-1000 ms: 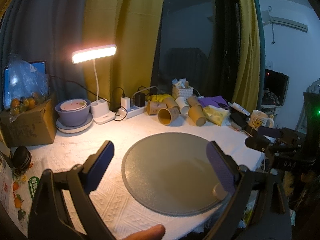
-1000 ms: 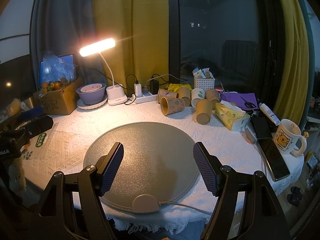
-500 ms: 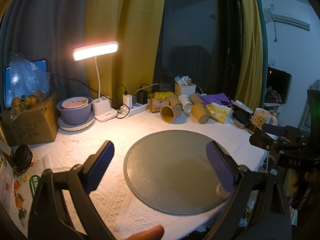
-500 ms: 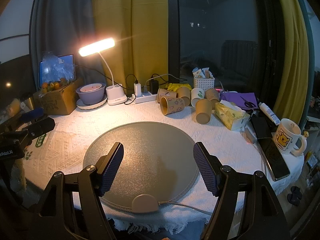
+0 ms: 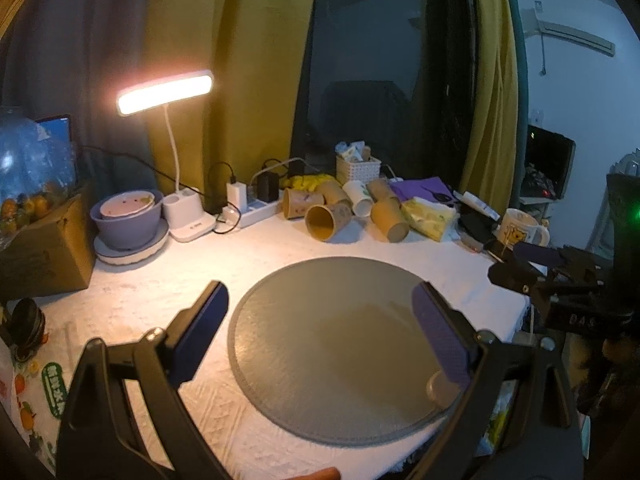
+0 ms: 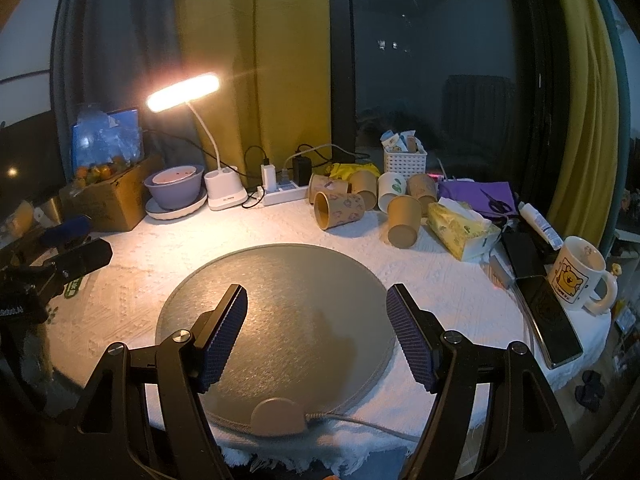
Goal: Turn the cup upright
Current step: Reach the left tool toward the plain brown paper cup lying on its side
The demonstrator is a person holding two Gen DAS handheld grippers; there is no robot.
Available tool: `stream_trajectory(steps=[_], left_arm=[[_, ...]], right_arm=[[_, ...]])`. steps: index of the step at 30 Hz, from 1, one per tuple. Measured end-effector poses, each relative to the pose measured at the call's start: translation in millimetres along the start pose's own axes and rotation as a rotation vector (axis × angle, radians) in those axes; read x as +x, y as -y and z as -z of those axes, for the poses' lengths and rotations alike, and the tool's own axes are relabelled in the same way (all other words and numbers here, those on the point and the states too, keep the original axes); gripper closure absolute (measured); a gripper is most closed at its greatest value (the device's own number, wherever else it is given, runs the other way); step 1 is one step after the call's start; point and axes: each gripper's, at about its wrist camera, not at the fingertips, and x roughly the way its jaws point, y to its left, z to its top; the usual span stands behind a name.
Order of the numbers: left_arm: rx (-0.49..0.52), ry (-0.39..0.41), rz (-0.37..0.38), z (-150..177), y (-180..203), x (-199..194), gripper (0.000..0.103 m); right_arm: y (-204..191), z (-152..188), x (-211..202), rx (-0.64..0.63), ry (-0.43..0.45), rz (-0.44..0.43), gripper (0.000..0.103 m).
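Note:
Several brown paper cups lie at the back of the table; one printed cup [image 5: 328,221] [image 6: 339,209] lies on its side with its mouth toward me, and a plain one [image 5: 389,219] [image 6: 404,221] stands mouth down. My left gripper [image 5: 320,320] is open and empty above the near left of a round grey mat [image 5: 340,340]. My right gripper [image 6: 318,326] is open and empty above the mat's near edge [image 6: 280,280]. Each gripper shows at the side of the other's view, the right one [image 5: 532,268] and the left one [image 6: 68,256].
A lit desk lamp [image 6: 182,92], a purple bowl on a plate [image 6: 174,188], a power strip [image 6: 282,196] and a cardboard box [image 6: 108,200] stand at the back left. A tissue pack [image 6: 460,230], a phone [image 6: 554,320] and a bear mug [image 6: 576,276] sit at the right.
The left gripper's view has shifted slightly: the cups and lamp sit a little higher and farther right. The right gripper has barely moved. Both stay open and empty.

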Motion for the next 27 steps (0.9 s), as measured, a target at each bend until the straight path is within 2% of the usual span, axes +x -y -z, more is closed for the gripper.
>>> stream_trajectory(steps=[16,21,24,27], left_arm=[[0.058,-0.115,0.029,-30,26,86,0.009],[0.064,-0.153,0.049,-39,38,119,0.009],[0.071,-0.177,0.053,-44,45,138,0.009],[0.07,-0.191,0.051,-48,50,154,0.009]], right_arm=[[61,-8,39,0.081,-0.007,0.022,0.028],[85,-15,54,0.093,-0.005,0.02,0.033],[96,-17,65,0.093,-0.008,0.011,0.046],[105,-19,76,0.089,-0.012,0.001,0.063]])
